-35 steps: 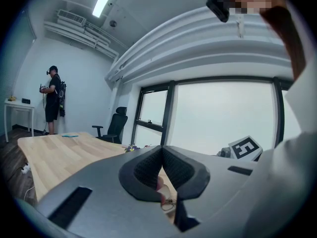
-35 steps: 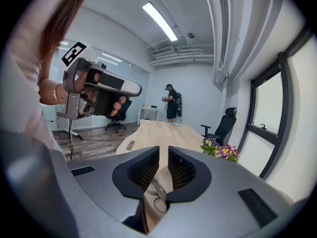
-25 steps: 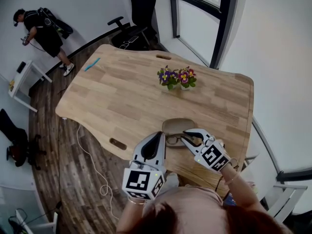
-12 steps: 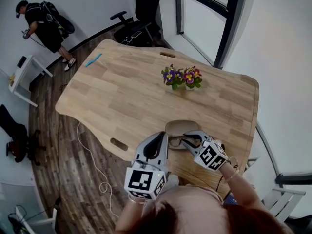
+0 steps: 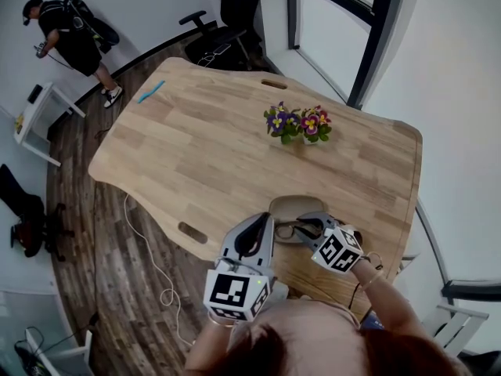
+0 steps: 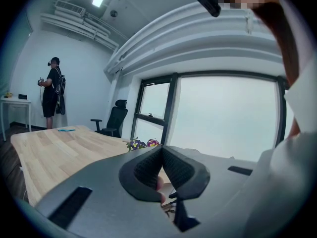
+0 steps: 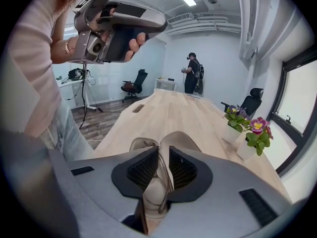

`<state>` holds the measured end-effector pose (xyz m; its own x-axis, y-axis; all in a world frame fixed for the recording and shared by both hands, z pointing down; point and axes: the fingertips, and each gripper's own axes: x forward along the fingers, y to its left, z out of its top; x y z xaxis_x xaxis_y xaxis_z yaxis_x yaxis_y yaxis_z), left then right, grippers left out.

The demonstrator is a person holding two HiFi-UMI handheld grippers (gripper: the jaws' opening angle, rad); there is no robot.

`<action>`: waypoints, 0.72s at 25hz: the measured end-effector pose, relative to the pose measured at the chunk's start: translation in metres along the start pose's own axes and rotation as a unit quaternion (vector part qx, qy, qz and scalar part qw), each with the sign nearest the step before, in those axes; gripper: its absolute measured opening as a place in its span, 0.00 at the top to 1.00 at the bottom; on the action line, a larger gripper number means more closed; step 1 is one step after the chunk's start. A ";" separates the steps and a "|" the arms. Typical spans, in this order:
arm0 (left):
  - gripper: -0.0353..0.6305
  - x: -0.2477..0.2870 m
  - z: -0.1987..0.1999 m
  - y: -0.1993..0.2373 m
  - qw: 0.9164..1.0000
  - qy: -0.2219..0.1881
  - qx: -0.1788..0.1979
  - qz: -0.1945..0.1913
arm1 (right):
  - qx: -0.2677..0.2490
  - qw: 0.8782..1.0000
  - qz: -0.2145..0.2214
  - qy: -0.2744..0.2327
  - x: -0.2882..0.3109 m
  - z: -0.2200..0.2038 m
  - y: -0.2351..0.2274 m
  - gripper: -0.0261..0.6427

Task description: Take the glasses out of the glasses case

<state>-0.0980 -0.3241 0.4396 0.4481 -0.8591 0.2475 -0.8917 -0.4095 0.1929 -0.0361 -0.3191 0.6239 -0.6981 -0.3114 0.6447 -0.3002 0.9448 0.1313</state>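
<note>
A tan glasses case (image 5: 301,207) lies open near the wooden table's (image 5: 196,155) front edge. The clear-framed glasses (image 5: 283,230) sit at its near side. My right gripper (image 5: 307,225) is shut on the glasses frame. In the right gripper view the glasses' frame (image 7: 157,182) runs between the pads of the right gripper (image 7: 163,155), with the case (image 7: 182,139) just beyond. My left gripper (image 5: 262,222) is held up to the left of the case. In its own view the left gripper (image 6: 161,152) is shut with pads touching and nothing held.
Two small pots of purple and pink flowers (image 5: 297,124) stand mid-table beyond the case. A blue object (image 5: 149,92) lies at the far left corner. A person (image 5: 66,37) stands by the back wall, near an office chair (image 5: 223,30). A white cable (image 5: 149,249) trails on the floor.
The right gripper's jaws have drawn together on the glasses at the case. The left gripper stays raised and shut. The head view has shifted slightly.
</note>
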 end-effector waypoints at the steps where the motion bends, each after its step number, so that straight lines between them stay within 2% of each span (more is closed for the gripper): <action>1: 0.95 0.001 -0.001 0.001 1.000 0.001 0.000 0.000 | -0.002 1.000 0.003 0.005 0.003 -0.003 0.000 0.91; 18: 0.95 0.014 -0.013 0.025 1.000 0.017 -0.011 0.000 | -0.048 0.995 0.038 0.073 0.041 -0.032 0.002 0.91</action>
<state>-0.1130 -0.3422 0.4598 0.4497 -0.8480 0.2805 -0.8906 -0.4016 0.2136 -0.0442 -0.3267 0.6747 -0.6120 -0.2262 0.7578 -0.1812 0.9728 0.1440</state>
